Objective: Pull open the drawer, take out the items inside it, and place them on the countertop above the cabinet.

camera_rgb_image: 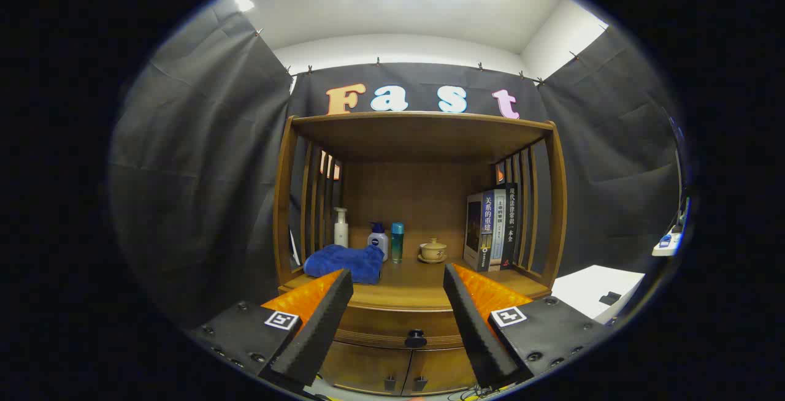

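Two fingers of the gripper (398, 278) stand spread wide apart in the gripper view, holding nothing, and between them sits one wooden cabinet (420, 229) a little way ahead. One drawer (392, 326) runs across the cabinet front just under the worktop (411, 284); it is shut, with one dark round knob (416, 338) at its middle, lying between the fingers and apart from both. Below the drawer are two small doors (392, 367), each with a handle near the centre seam. On the worktop I count one blue towel (344, 262) by the left finger, three bottles (370, 236) in a row behind it, one small lidded cup on a saucer (433, 250), and three upright books (492, 225) at the right side against the slats.
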The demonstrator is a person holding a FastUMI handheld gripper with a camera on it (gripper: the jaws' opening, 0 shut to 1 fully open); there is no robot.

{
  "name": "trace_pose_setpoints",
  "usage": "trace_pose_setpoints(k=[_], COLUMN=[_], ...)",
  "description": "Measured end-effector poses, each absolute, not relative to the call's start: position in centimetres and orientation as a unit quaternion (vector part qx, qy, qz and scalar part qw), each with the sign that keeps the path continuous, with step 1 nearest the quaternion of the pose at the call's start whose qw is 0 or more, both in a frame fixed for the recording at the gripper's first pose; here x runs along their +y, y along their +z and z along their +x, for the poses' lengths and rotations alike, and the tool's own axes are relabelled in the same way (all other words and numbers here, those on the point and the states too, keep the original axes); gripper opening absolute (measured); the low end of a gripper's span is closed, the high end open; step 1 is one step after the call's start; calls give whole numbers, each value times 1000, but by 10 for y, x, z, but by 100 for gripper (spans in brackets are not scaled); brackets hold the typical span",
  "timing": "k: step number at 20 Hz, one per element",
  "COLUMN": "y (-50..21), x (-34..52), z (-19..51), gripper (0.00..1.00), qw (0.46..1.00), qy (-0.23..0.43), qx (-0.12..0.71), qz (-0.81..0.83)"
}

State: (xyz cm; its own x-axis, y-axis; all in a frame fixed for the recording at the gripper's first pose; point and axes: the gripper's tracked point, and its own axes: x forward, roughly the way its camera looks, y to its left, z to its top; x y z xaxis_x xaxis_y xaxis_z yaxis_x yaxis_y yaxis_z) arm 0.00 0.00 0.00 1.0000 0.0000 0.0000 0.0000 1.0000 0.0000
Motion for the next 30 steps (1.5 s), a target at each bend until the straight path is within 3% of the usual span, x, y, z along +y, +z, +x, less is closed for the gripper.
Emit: trace_pose_setpoints(k=[30], y=[2], x=[-35], z=[-3], gripper=[99], qw=[999], qy=[-20], qx=[-22], qz=[35])
